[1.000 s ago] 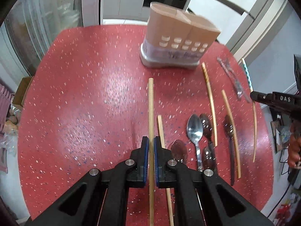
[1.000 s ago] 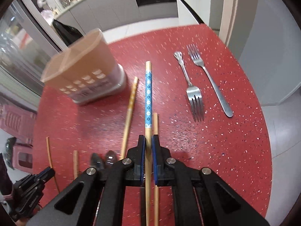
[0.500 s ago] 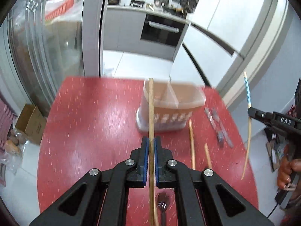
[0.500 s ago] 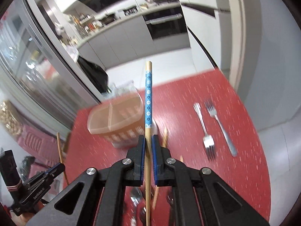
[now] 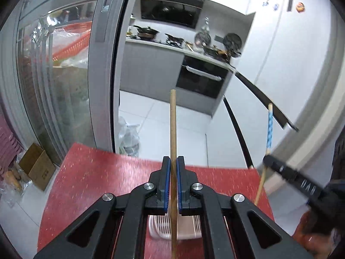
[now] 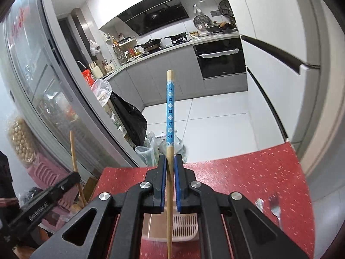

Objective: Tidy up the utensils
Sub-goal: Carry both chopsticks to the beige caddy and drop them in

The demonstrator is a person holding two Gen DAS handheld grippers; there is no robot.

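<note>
My left gripper (image 5: 173, 161) is shut on a plain wooden chopstick (image 5: 173, 125) that sticks up and forward from the pads. Below its fingers shows the white slotted utensil holder (image 5: 158, 226) on the red table (image 5: 92, 172). My right gripper (image 6: 170, 159) is shut on a chopstick with a blue flowered band (image 6: 170, 112). The same holder (image 6: 185, 224) lies under its fingers. Each view shows the other gripper: the right one with its blue chopstick (image 5: 269, 129) at the right, the left one (image 6: 74, 176) with its plain chopstick (image 6: 73, 151) at the left.
Two forks (image 6: 273, 207) lie on the red table (image 6: 258, 172) at the right. Beyond the table are the white floor, a glass sliding door (image 5: 54, 86), a cardboard box (image 5: 35, 168), bags (image 6: 129, 125) and the kitchen counter with an oven (image 6: 220, 60).
Both grippers rose from the table with their chopsticks and tilted upward. The spoons and loose chopsticks dropped out of view, and the holder slid under the fingers.
</note>
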